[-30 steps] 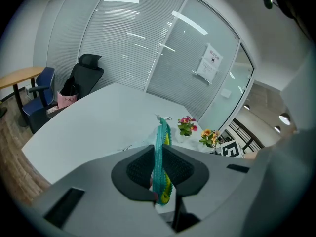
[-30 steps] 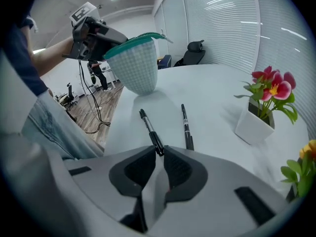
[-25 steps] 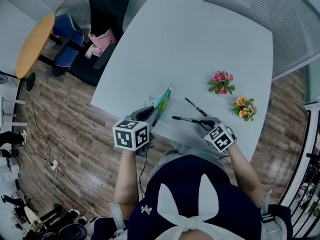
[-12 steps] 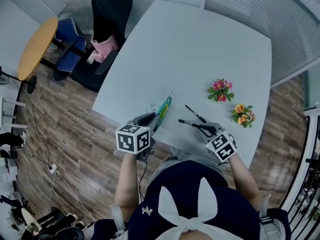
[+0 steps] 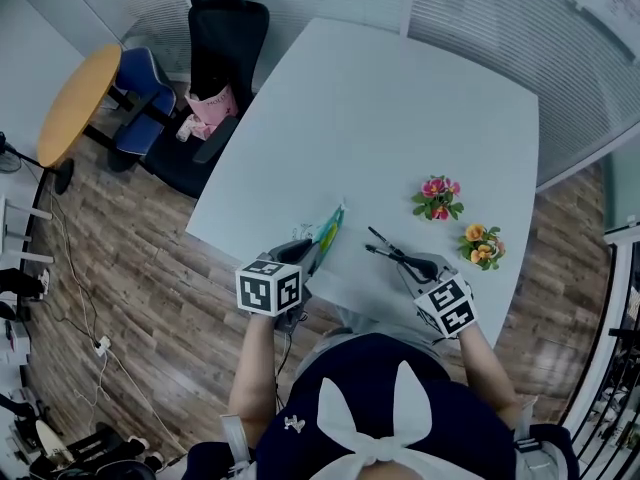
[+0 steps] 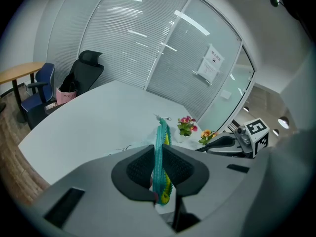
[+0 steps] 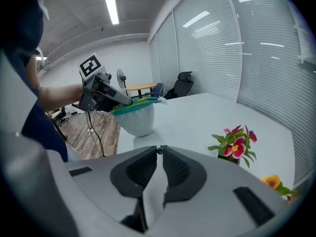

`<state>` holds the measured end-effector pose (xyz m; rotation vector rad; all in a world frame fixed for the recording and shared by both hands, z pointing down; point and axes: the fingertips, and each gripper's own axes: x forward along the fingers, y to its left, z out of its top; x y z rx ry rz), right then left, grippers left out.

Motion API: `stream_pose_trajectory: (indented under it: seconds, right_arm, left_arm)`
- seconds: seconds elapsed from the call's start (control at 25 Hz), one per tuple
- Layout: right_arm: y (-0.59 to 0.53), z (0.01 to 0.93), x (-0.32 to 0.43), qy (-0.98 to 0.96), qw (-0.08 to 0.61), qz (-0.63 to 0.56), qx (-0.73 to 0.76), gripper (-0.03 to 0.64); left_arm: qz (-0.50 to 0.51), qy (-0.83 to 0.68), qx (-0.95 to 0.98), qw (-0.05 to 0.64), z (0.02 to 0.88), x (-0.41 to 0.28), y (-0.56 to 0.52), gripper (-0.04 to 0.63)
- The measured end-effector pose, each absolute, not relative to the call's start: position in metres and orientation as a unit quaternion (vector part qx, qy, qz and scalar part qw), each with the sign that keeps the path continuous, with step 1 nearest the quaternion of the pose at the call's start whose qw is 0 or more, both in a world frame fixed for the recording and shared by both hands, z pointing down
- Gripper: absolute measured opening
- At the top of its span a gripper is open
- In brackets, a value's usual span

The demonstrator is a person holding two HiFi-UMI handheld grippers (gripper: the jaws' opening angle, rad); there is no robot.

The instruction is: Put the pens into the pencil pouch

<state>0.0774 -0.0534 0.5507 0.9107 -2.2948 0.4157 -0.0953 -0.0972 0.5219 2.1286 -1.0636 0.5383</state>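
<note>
Teal-rimmed pouch is pinched in my left claw above the surface; right of it, my right claw grips a black pen.

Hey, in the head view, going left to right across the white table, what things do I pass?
pencil pouch → black pens → pink flowers → orange flowers
</note>
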Motion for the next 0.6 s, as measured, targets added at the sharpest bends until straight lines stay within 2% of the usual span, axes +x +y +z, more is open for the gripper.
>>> stream_pose_trajectory:
  seconds: [0.6]
  right_arm:
    - [-0.082,0.445,0.082,-0.891,0.186,0.155,0.385,0.043]
  left_arm:
    - [0.201,-0.406,0.818,0.354,0.521,-0.090,-0.108,0.061]
